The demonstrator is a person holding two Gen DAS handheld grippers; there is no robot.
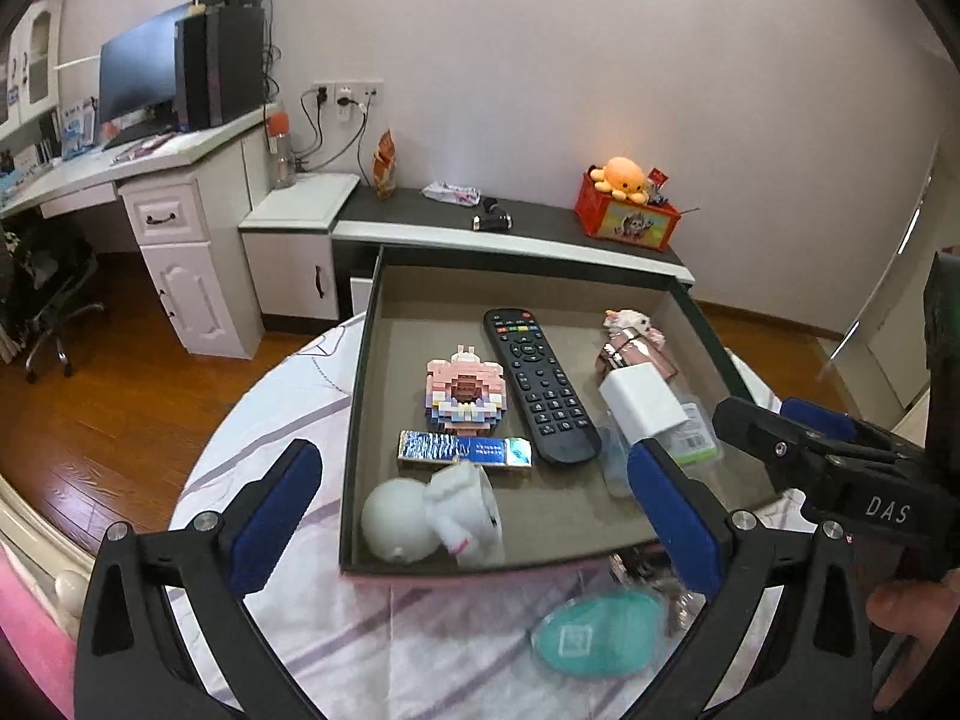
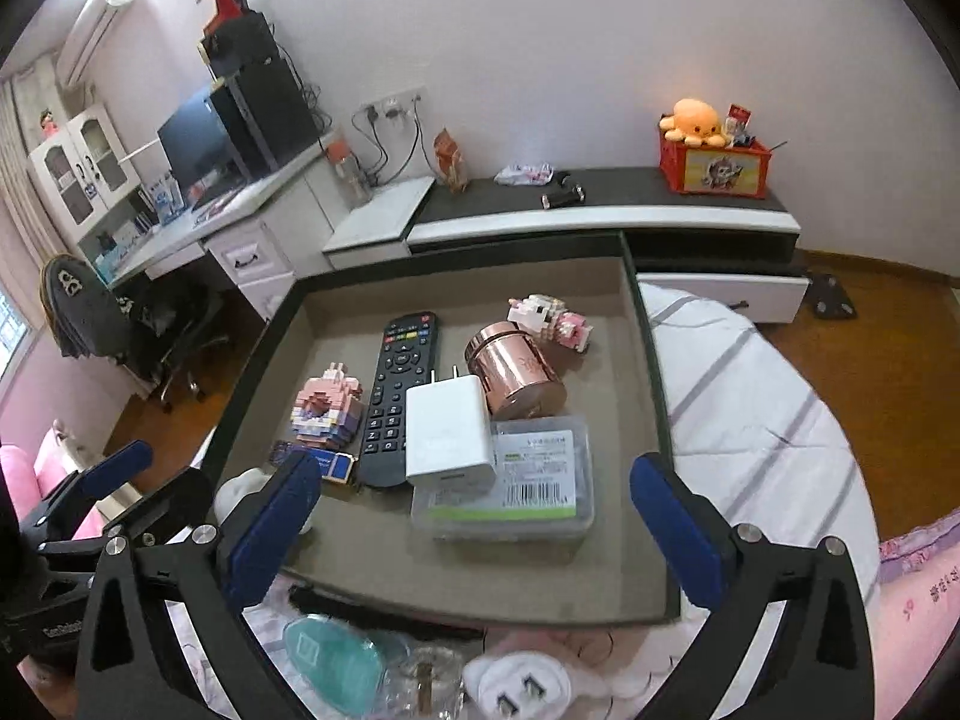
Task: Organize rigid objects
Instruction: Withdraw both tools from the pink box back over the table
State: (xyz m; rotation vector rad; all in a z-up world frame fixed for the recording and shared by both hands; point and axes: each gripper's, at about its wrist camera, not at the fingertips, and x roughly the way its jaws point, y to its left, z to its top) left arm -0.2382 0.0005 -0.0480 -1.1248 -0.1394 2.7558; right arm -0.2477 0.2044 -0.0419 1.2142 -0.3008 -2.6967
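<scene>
Remote [image 2: 397, 396] in tray [image 2: 648, 360], charger [image 2: 447, 438] right of it

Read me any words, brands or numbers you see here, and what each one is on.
"DAS": white letters on the right gripper body.
Clear plastic case label: barcode and print, too small to read.
Blue foil box: blurred.
Remote keys: too small to read.

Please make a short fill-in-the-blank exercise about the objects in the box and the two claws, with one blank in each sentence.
1. The black remote lies inside the ____.
2. The white charger rests partly on the clear plastic ____.
3. The teal oval item lies ____ the box, on the cloth.
4. Both the left claw and the right claw are ____.

Missing words: box; case; outside; open
</scene>
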